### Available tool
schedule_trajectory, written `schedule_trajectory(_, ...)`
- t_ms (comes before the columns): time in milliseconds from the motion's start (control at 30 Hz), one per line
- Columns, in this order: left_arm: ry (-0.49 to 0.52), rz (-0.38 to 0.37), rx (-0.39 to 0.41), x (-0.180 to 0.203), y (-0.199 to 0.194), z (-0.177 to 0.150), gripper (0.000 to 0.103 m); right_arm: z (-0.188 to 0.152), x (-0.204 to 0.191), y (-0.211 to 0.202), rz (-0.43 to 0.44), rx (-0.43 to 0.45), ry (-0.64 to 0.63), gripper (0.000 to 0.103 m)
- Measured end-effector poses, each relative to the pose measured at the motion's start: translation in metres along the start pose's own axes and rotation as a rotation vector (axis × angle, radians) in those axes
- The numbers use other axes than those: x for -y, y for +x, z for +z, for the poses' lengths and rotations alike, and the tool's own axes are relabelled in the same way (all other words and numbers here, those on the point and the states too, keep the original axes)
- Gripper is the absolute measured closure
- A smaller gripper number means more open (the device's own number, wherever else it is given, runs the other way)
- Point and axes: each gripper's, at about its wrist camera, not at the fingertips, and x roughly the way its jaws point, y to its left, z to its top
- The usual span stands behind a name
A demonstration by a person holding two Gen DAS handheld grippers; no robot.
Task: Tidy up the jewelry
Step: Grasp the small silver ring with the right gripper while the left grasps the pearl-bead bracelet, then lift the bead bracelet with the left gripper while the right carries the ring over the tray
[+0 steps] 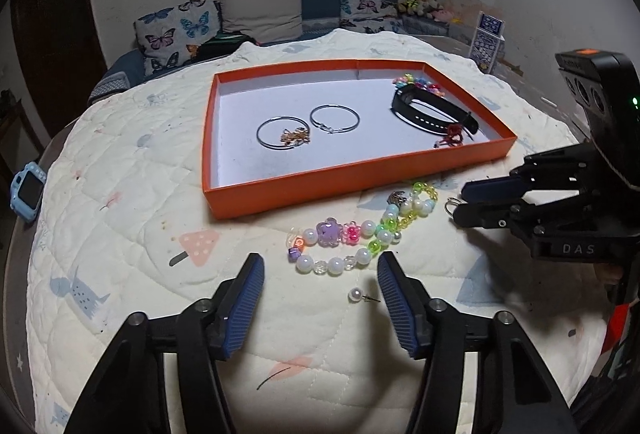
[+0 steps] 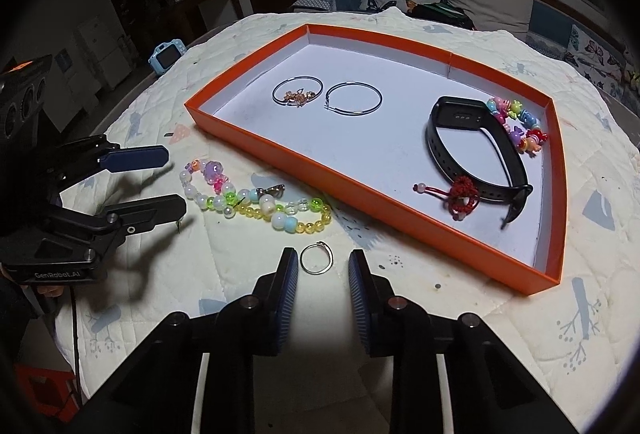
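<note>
Jewelry, loose and trayed, on a quilted worktop [image 1: 120,193].

- Tray [image 1: 340,185], orange, white floor, ahead of both tongs. Holds two hoops [image 1: 335,118], one ringing a small gold piece [image 1: 296,136]; a black band [image 2: 480,153]; a coloured bead bracelet [image 2: 520,125] touching the band's far side; a red knotted charm [image 2: 460,193] against the band's near end.
- Bead strand [image 1: 352,238], pearl, green, yellow and purple, on the quilt just before the left tongs [image 1: 320,298], between them and the tray.
- Pearl stud [image 1: 355,294], between the left tongs' tips, nearer the right finger.
- Ring [image 2: 316,258], silver, on the quilt just beyond the tips of the right tongs [image 2: 323,286].
- Left tongs: wide, holding nothing.
- Right tongs: narrowly parted, holding nothing.
- Blue toy camera [image 2: 165,57], far edge of quilt.
</note>
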Motion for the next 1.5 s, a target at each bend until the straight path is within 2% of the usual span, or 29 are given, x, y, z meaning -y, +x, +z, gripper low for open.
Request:
schedule_trajectory(167, 0.053, -0.018, -0.004, 0.007, 0.004, -0.001, 0.061, 0.0, -0.001, 0.001, -0.011, 0.0, -0.021, 0.076)
schedule_trajectory(300, 0.1, -0.047, 0.017, 0.013, 0.003, 0.001, 0.067, 0.0, -0.001, 0.001, -0.009, 0.001, -0.017, 0.076)
schedule_trajectory(367, 0.129, -0.059, 0.022, 0.017, 0.003, 0.002, 0.074, 0.0, -0.001, 0.001, -0.009, 0.0, -0.017, 0.076)
schedule_trajectory(567, 0.191, -0.079, 0.042, 0.024, 0.002, 0.005, 0.074, 0.0, -0.001, 0.001, -0.008, 0.001, -0.017, 0.076)
schedule_trajectory(700, 0.232, -0.102, 0.029, 0.026, 0.008, 0.006, 0.074, 0.0, -0.001, 0.001, -0.008, 0.001, -0.016, 0.077)
schedule_trajectory(933, 0.284, -0.121, 0.0, 0.024, 0.017, 0.003, 0.083, 0.0, -0.001, 0.002, -0.008, -0.001, -0.016, 0.077)
schedule_trajectory(1133, 0.309, -0.12, -0.016, 0.022, 0.022, 0.004, 0.084, 0.0, -0.001, 0.002, -0.009, 0.0, -0.016, 0.078)
schedule_trajectory(1200, 0.318, -0.12, -0.012, 0.023, 0.022, 0.002, 0.089, 0.0, -0.001, 0.003, -0.011, 0.0, -0.017, 0.079)
schedule_trajectory(1267, 0.322, -0.115, -0.011, 0.026, 0.021, 0.001, 0.093, 0.0, 0.0, 0.004, -0.018, 0.003, -0.017, 0.082)
schedule_trajectory(1500, 0.264, -0.121, 0.028, 0.024, 0.008, 0.002, 0.094, -0.001, 0.0, 0.001, -0.023, 0.009, -0.017, 0.084)
